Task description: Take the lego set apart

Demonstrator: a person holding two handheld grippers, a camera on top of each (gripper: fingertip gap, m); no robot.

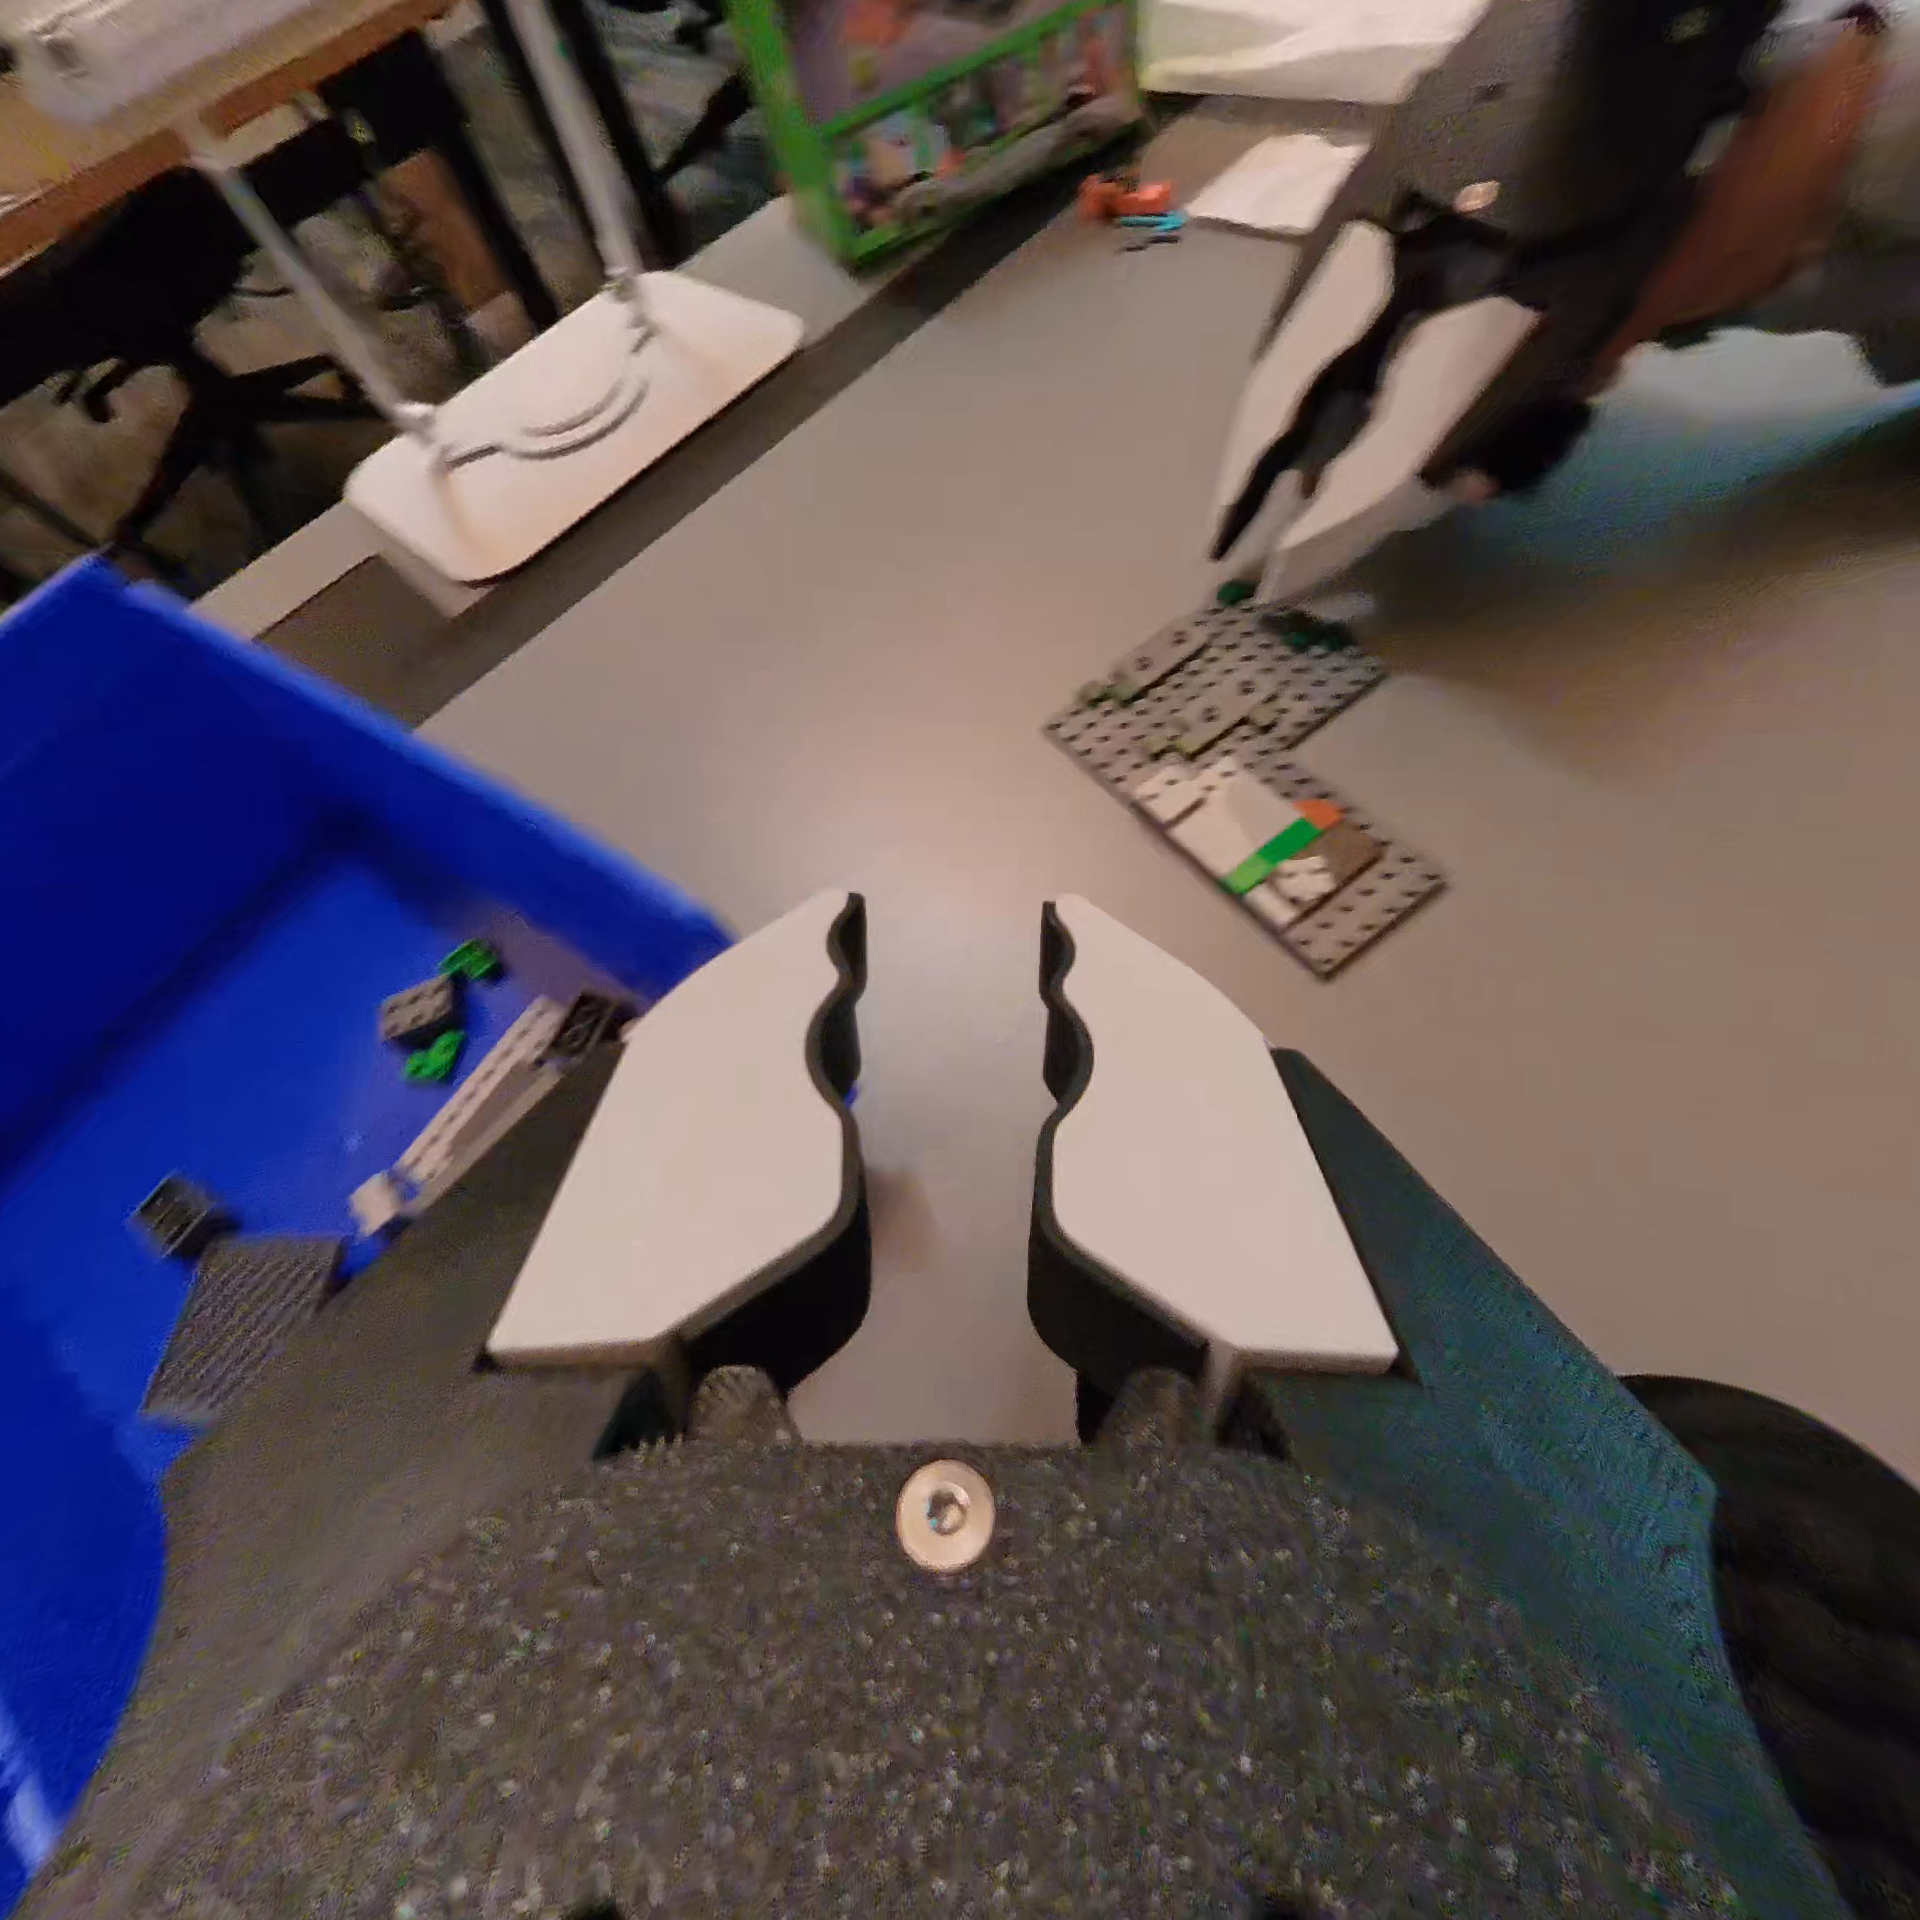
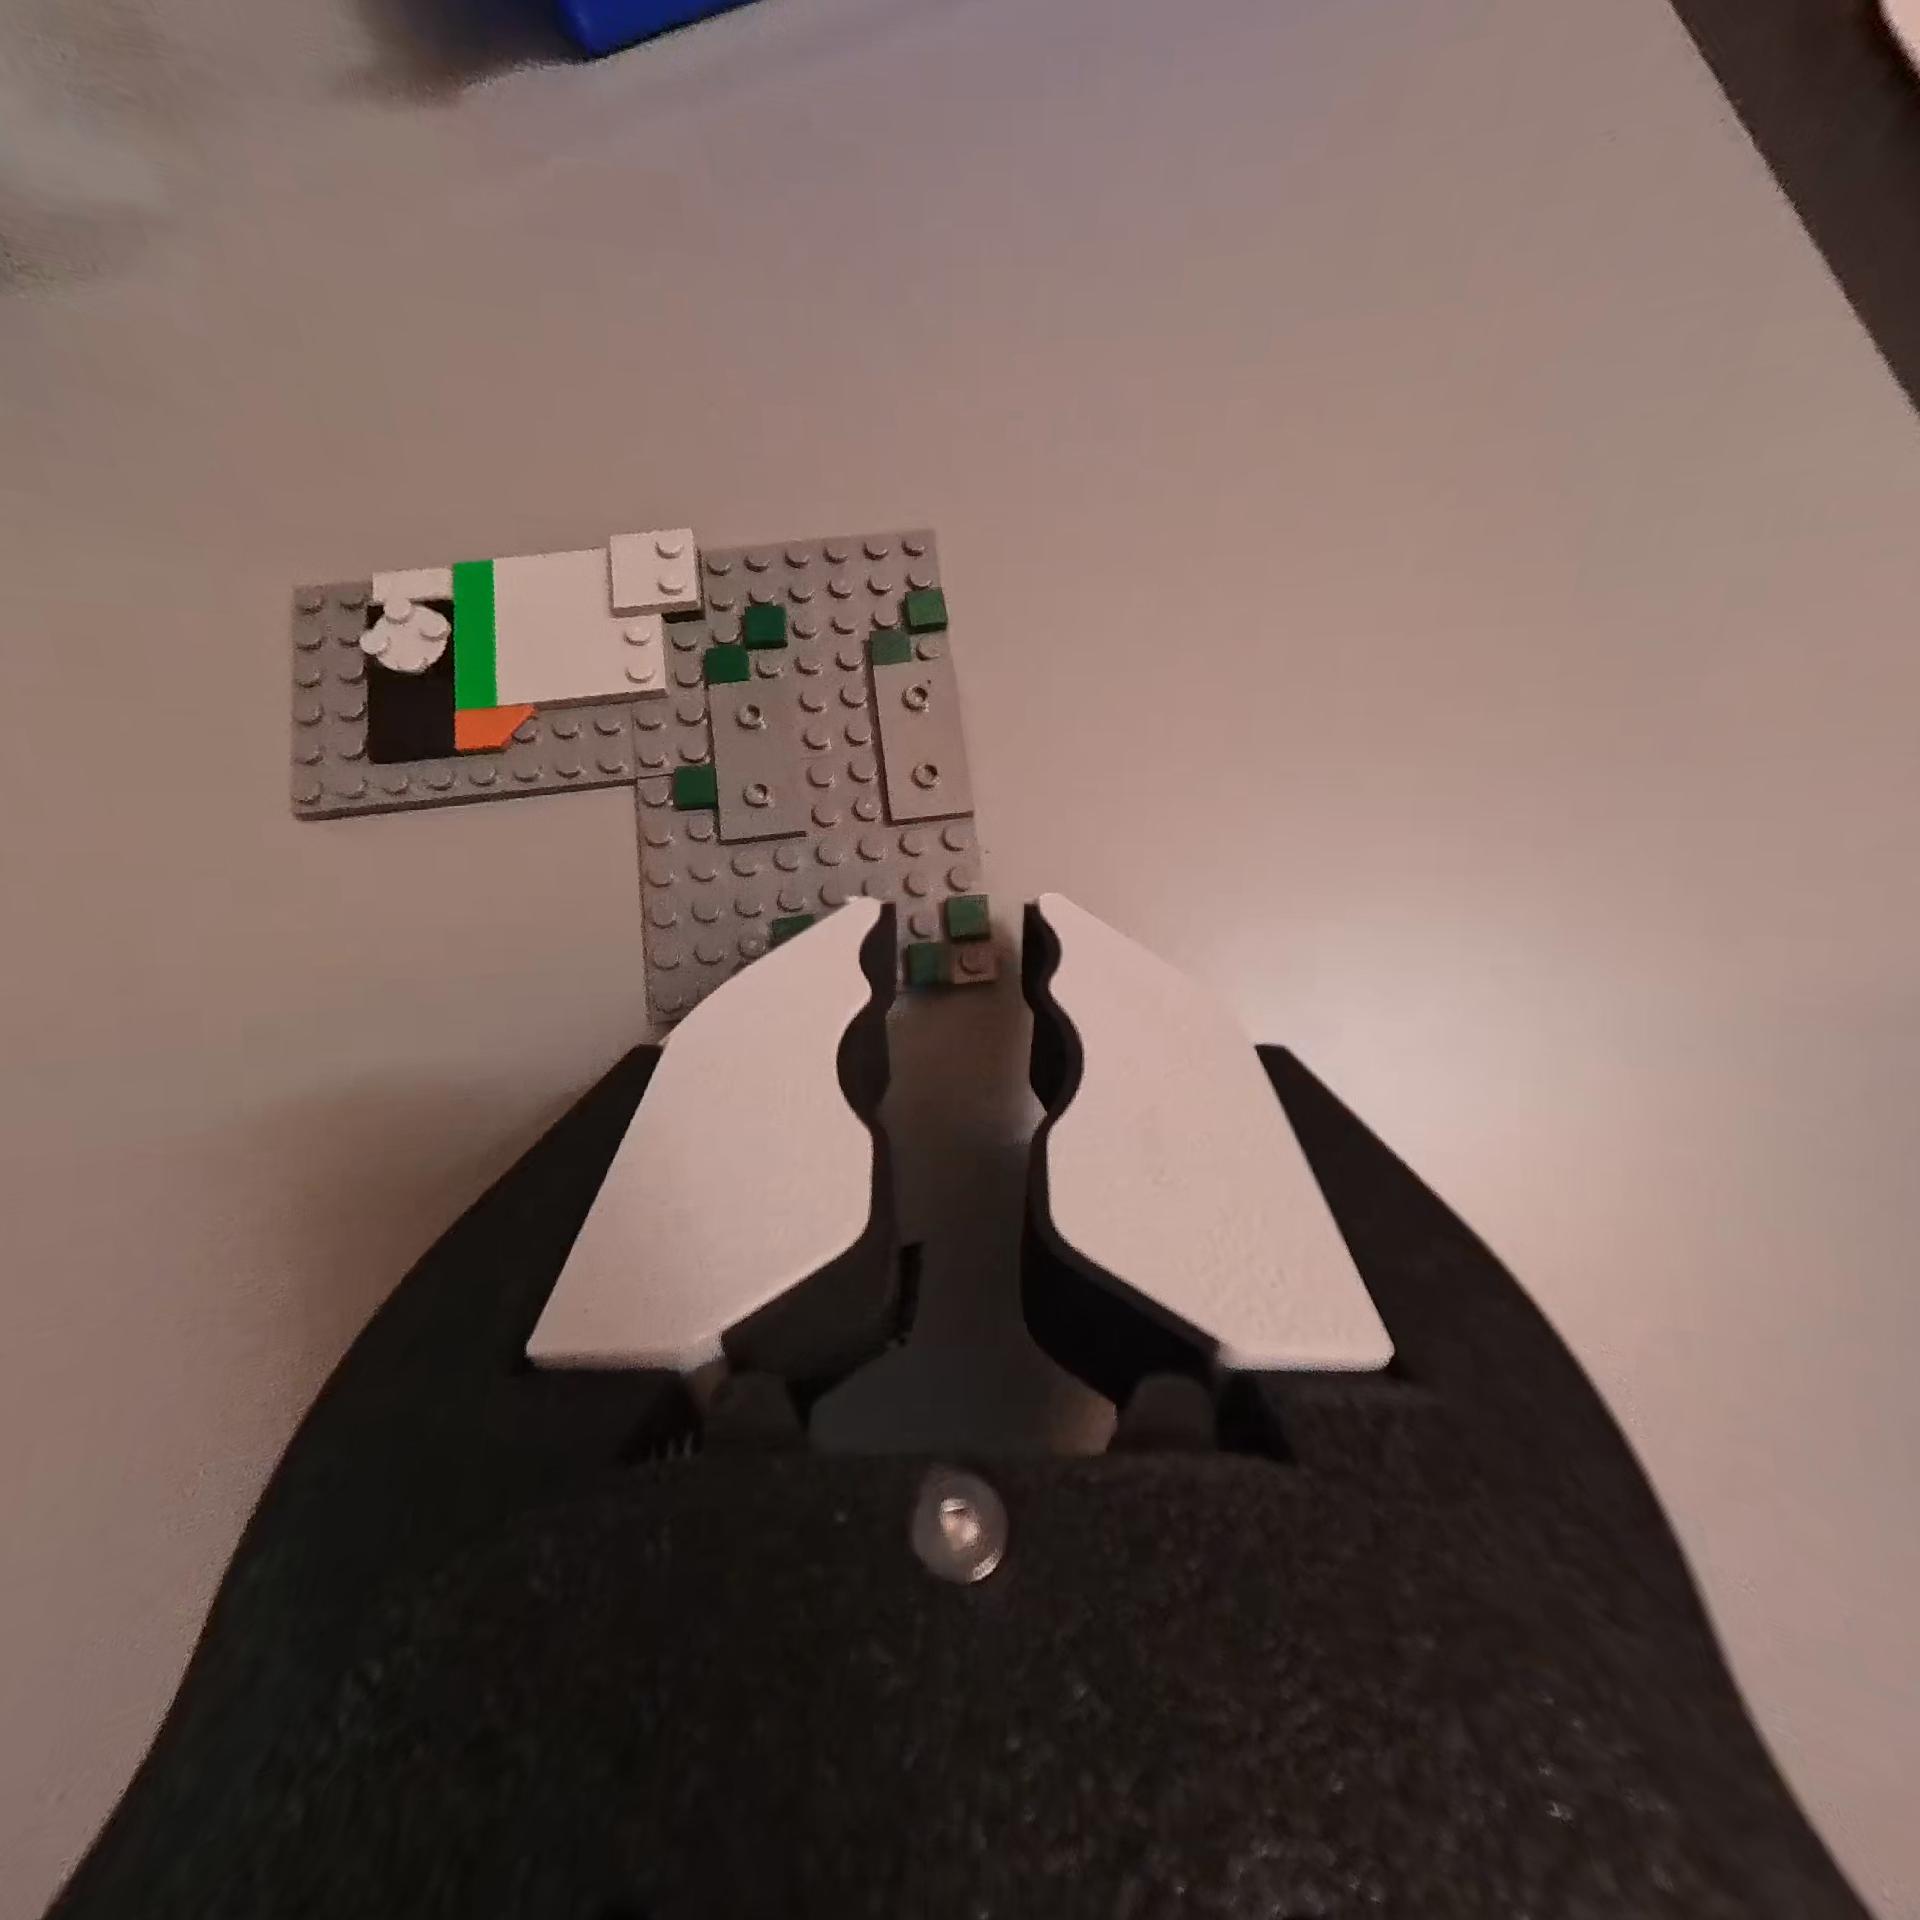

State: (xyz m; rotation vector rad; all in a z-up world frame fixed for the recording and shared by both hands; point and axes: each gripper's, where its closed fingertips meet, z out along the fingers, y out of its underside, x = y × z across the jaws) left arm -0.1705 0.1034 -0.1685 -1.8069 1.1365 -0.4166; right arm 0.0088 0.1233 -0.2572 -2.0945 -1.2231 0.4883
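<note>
The lego set is a grey L-shaped baseplate point(image 2: 821, 748) lying flat on the grey table. It carries a white plate point(image 2: 561, 623), a bright green strip point(image 2: 473, 634), an orange wedge point(image 2: 488, 727), a black plate point(image 2: 405, 717), two smooth grey tiles point(image 2: 753, 758) and several small dark green tiles point(image 2: 764, 623). My right gripper point(image 2: 958, 914) is open over the plate's near corner, and a dark green tile point(image 2: 968, 914) shows between its tips. My left gripper point(image 1: 951, 920) is open and empty beside the blue bin point(image 1: 156, 831). The set point(image 1: 1371, 894) and the right gripper point(image 1: 1262, 551) show farther off.
The blue bin holds loose pieces: a long grey plate point(image 1: 488, 1101), green bits point(image 1: 468, 961) and dark bricks. A white stand base point(image 1: 582, 416) sits at the table's far left edge. A green-framed box point(image 1: 935, 114) and small orange pieces point(image 1: 1127, 197) lie beyond.
</note>
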